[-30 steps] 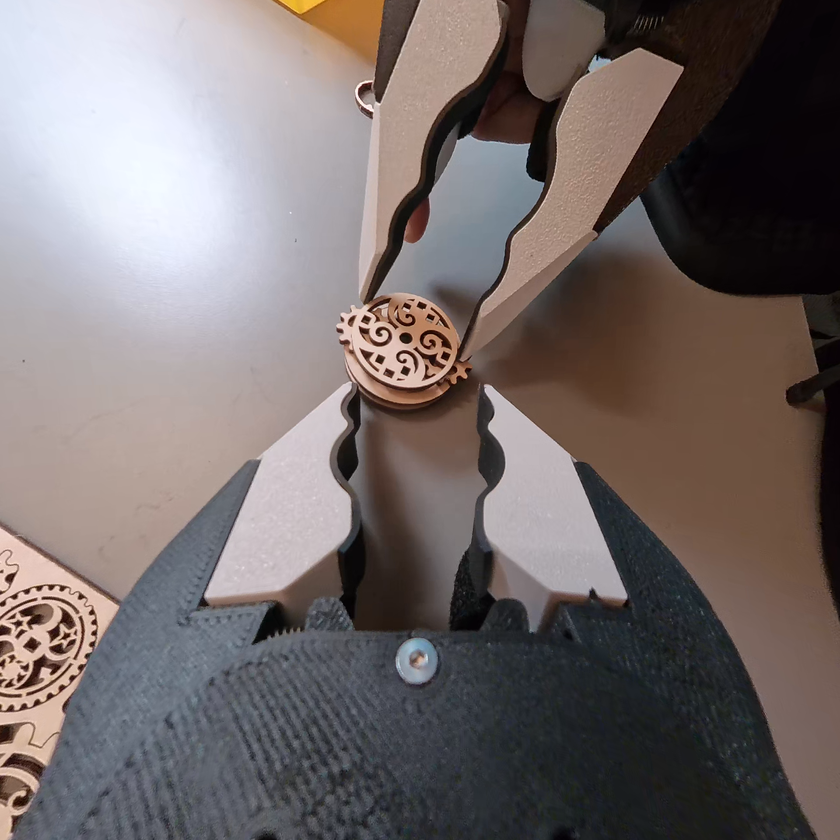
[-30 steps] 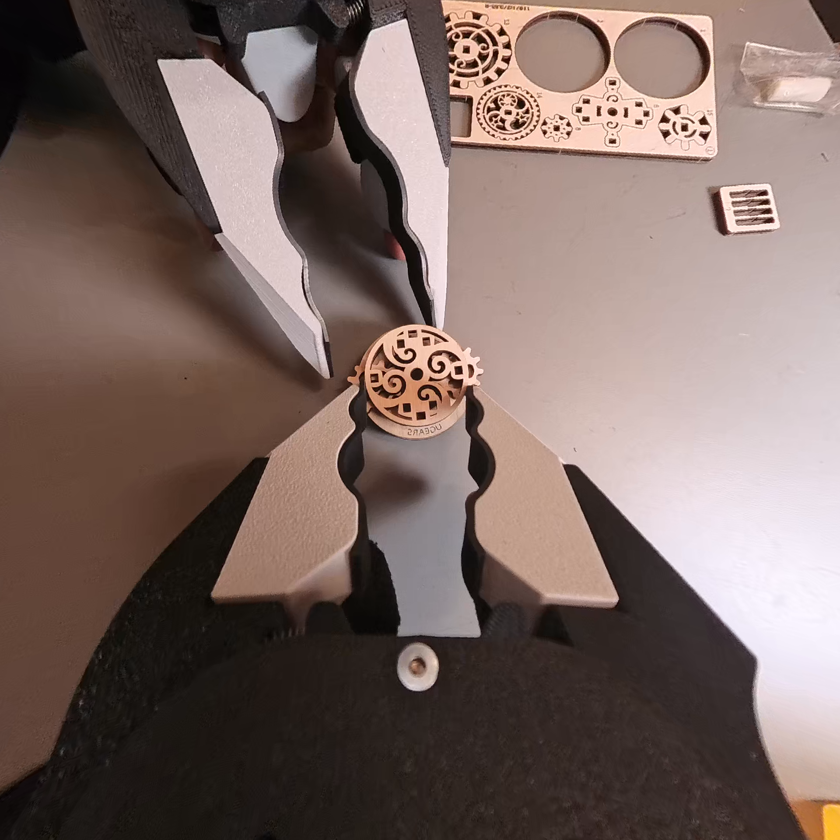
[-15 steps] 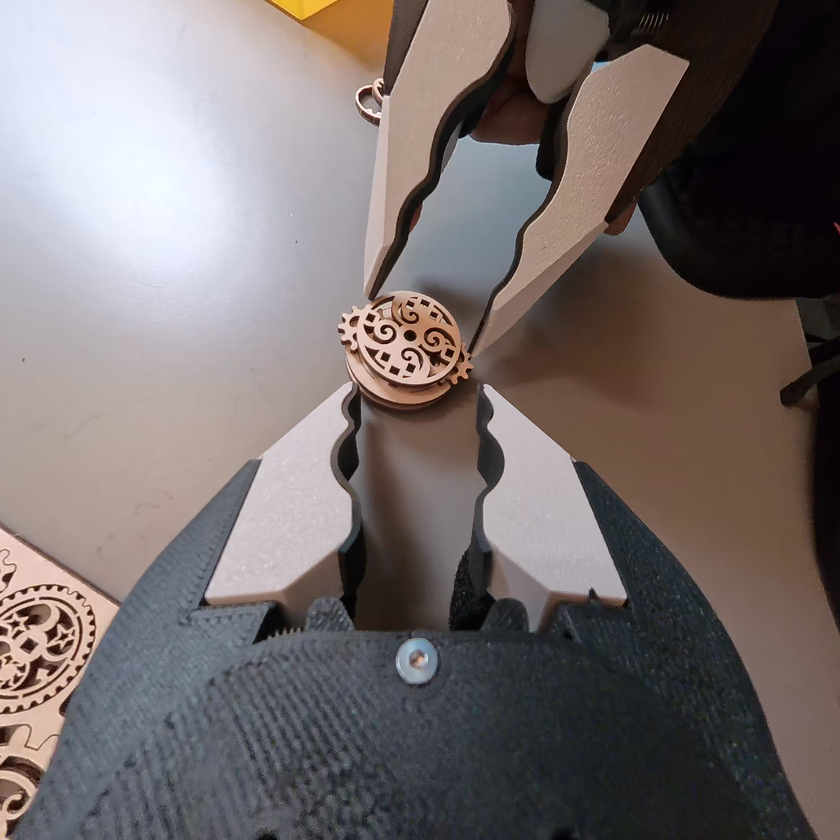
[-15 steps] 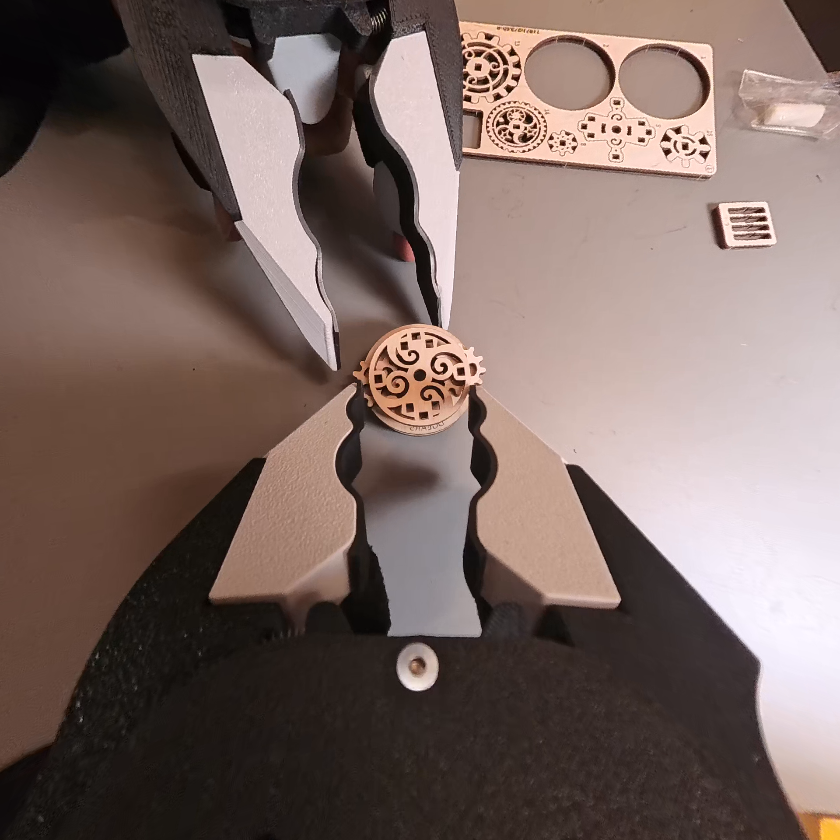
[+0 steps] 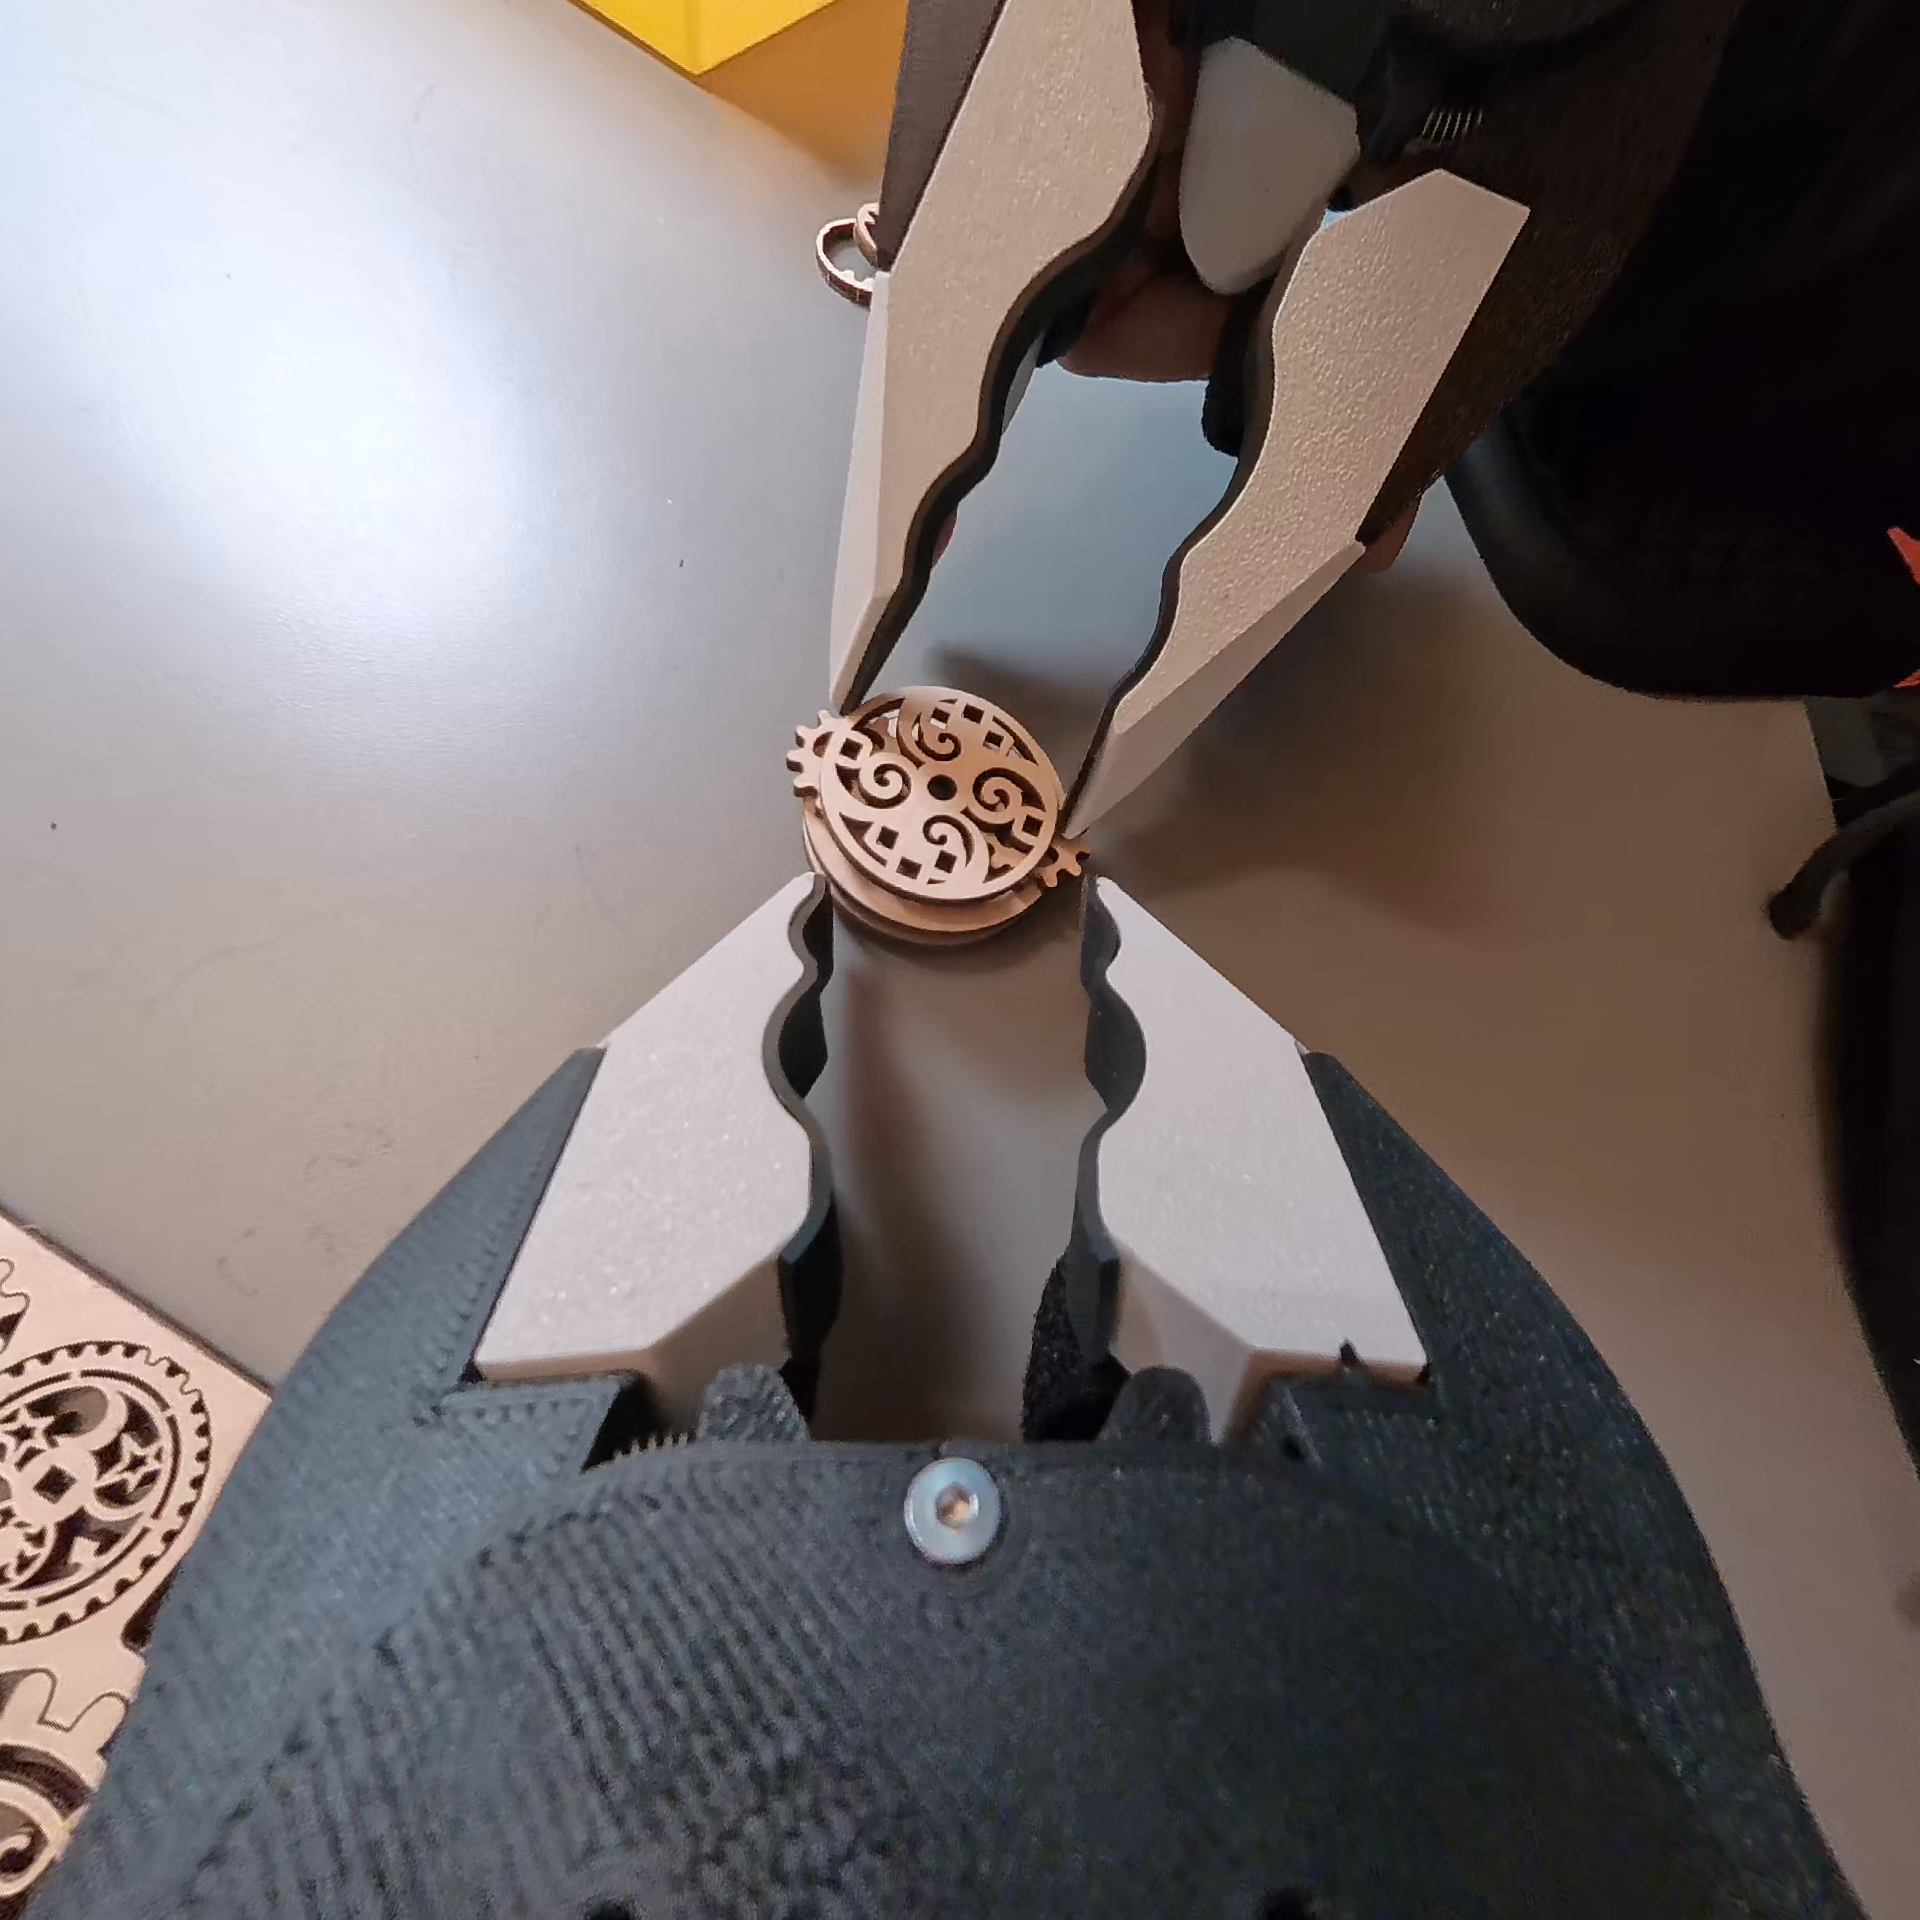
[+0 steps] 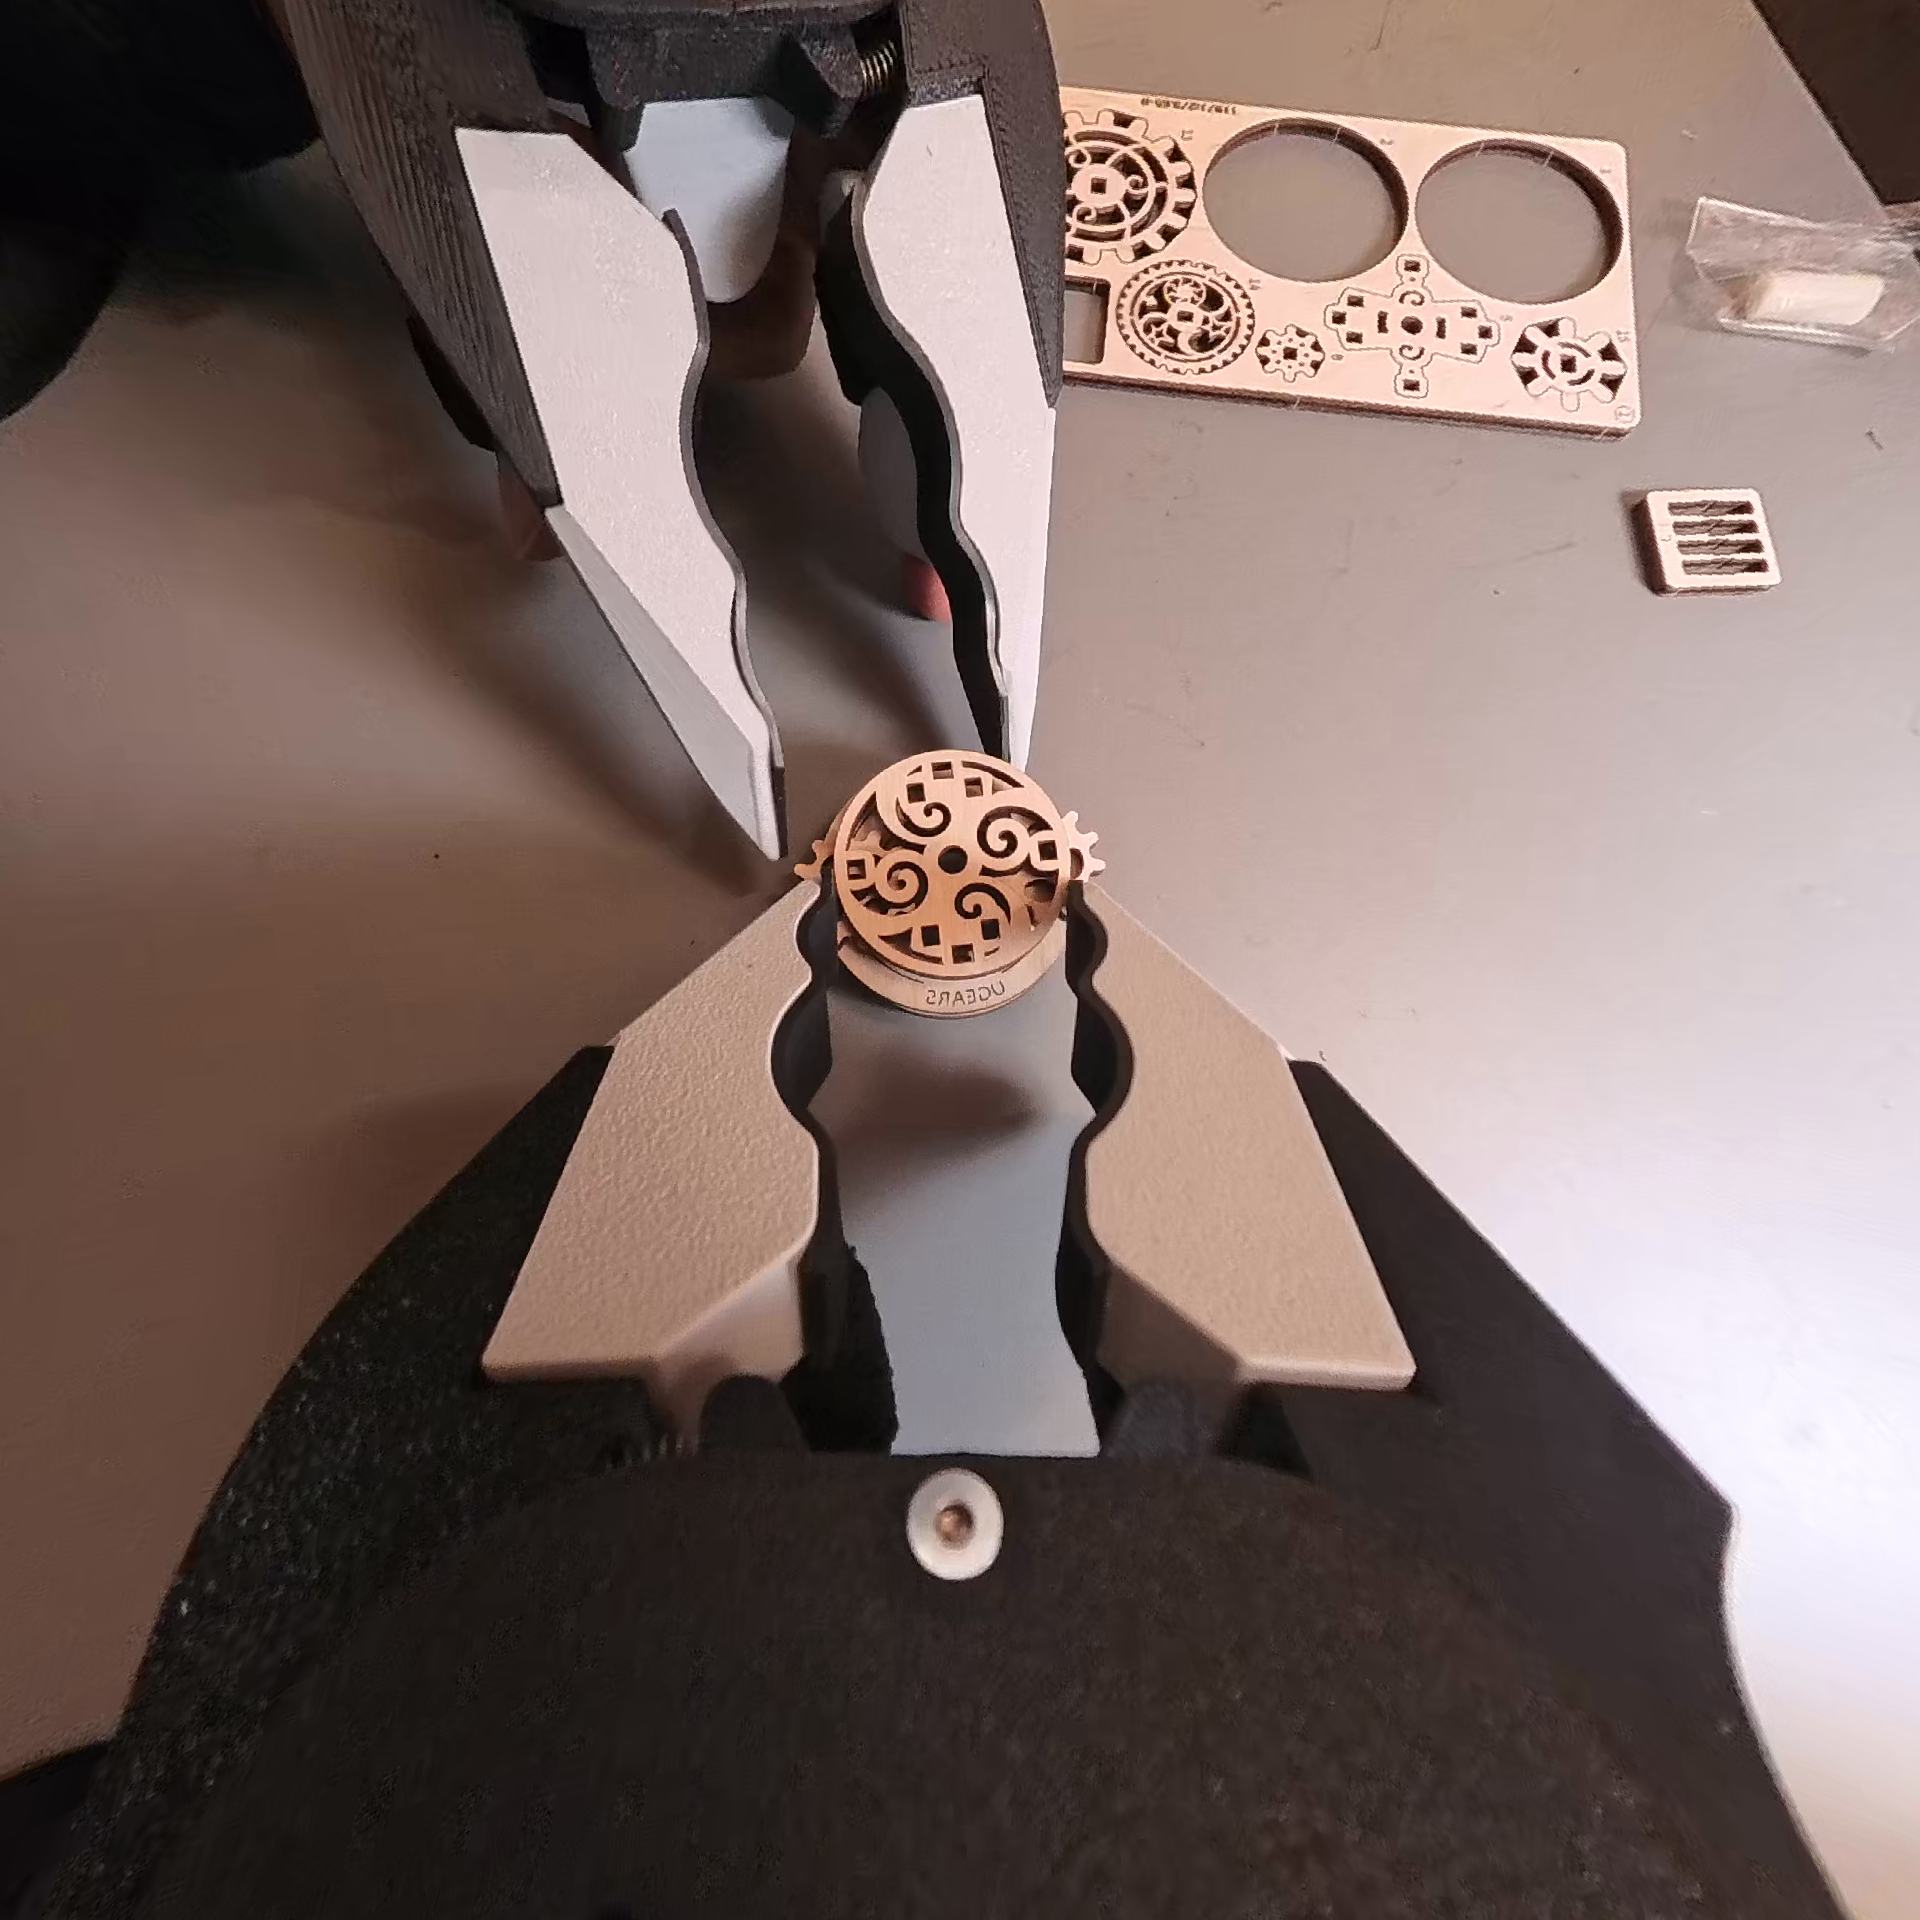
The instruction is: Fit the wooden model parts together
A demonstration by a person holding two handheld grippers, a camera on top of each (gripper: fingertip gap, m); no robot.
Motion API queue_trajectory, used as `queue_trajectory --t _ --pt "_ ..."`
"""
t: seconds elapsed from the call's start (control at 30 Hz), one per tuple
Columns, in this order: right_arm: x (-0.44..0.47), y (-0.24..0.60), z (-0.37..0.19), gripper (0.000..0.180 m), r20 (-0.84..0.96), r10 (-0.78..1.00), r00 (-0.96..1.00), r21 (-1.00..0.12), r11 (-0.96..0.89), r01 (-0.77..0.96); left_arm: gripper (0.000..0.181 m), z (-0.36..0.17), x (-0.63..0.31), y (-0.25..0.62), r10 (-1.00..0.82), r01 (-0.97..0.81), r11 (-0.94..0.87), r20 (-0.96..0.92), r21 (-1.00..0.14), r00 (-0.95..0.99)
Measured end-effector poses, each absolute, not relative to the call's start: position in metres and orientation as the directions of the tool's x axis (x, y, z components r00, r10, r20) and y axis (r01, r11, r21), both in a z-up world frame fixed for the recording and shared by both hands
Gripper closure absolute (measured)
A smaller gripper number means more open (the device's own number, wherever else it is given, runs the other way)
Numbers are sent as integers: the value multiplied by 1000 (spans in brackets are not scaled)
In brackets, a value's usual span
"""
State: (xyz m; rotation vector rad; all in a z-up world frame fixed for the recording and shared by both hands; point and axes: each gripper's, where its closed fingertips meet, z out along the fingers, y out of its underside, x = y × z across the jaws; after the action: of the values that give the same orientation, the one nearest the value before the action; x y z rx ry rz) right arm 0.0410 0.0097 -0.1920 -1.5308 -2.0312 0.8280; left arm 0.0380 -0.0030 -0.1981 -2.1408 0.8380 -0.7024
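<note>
A stack of round wooden parts (image 5: 935, 810) has an openwork swirl disc on top, gear teeth poking out at both sides and a plain disc beneath. My right gripper (image 6: 945, 899) is shut on the stack (image 6: 951, 868) by its sides and holds it tilted just above the grey table (image 6: 1455, 935). It reaches in from the top of the left wrist view (image 5: 961, 758). My left gripper (image 5: 951, 888) is partly open, its tips flanking the stack's opposite rim with no clear grip. It comes from the top in the right wrist view (image 6: 894, 795).
A wooden parts sheet (image 6: 1351, 270) with two round holes and several gears lies at the back right; it also shows in the left wrist view (image 5: 83, 1507). Near it are a small slotted wooden piece (image 6: 1709, 540) and a clear plastic bag (image 6: 1808, 281). A yellow object (image 5: 707, 31) and a small ring (image 5: 847, 255) lie beyond the stack. My left and right fingertips are right by each other.
In the right wrist view the left gripper has shifted slightly right and nearer the stack. The stack stays between the right gripper's tips.
</note>
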Motion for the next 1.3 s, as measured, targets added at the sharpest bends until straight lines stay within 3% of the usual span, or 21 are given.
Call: queue_trajectory --t 1.3 --pt "46 11 -187 137 6 963 -270 -717 192 670 142 -195 28 5 -716 -354 -492 140 -795 683"
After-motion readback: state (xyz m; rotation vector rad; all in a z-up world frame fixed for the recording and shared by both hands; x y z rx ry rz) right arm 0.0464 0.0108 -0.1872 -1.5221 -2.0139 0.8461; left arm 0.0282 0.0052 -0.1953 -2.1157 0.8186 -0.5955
